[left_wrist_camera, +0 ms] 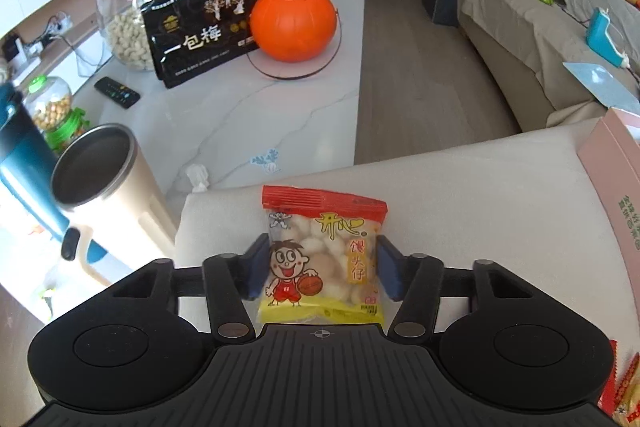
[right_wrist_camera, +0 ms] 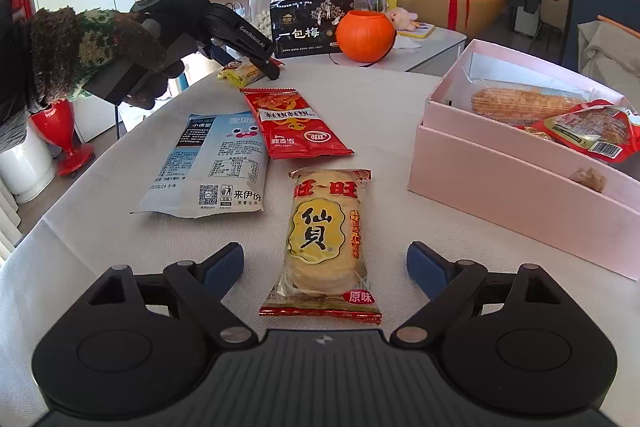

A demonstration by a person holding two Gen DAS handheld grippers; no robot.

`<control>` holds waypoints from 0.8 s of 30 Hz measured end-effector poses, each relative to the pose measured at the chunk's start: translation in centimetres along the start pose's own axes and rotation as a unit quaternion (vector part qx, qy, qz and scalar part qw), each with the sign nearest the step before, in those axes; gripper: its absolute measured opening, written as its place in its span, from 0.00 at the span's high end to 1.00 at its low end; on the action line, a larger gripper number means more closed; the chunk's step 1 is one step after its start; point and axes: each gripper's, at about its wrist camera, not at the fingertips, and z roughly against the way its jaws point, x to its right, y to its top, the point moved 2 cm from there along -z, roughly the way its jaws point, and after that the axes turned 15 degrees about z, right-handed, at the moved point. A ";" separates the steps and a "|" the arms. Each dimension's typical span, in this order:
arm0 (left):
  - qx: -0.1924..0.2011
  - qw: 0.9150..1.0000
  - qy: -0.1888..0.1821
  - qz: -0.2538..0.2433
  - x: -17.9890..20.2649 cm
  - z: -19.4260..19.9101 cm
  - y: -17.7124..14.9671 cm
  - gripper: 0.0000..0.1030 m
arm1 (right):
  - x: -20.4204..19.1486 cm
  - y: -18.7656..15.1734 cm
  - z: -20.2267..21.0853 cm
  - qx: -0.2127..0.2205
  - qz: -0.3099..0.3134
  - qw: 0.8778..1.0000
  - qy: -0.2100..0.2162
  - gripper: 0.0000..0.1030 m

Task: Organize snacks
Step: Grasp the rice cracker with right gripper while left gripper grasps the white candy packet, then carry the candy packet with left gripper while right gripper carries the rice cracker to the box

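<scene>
The left gripper (left_wrist_camera: 322, 265) has its jaws about half spread, pinching a small snack packet (left_wrist_camera: 323, 255) by both side edges at lower centre of the left wrist view; the packet's bottom edge is cut off behind the gripper body. The right gripper (right_wrist_camera: 325, 263) hangs with jaws spread wide, touching nothing, astride a rice cracker pack (right_wrist_camera: 326, 243) lying on the counter (right_wrist_camera: 400, 131). At right, the pink box (right_wrist_camera: 500, 163) runs out of frame.
</scene>
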 end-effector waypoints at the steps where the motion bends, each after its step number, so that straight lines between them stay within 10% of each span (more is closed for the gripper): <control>1: -0.006 1.000 -0.014 0.016 -0.3 0.8 -0.7 0.44 | 0.0 0.0 0.0 0.000 0.000 1.000 0.000 0.13; 12: 0.055 0.992 -0.083 0.071 1.5 14.0 -8.8 0.45 | -0.1 0.8 -0.7 -0.016 0.021 1.000 0.005 0.10; 14: 0.048 0.994 -0.079 0.055 3.5 15.2 -11.0 0.45 | 0.1 1.4 -0.9 -0.028 0.033 0.999 0.009 0.18; 17: 0.029 0.996 -0.075 0.031 6.9 15.8 -14.8 0.45 | 1.5 2.3 -0.4 -0.052 0.025 0.998 0.030 0.65; 24: -0.017 0.995 -0.100 -0.009 14.2 15.0 -20.9 0.45 | 6.4 0.3 6.0 -0.066 0.013 0.998 0.000 0.67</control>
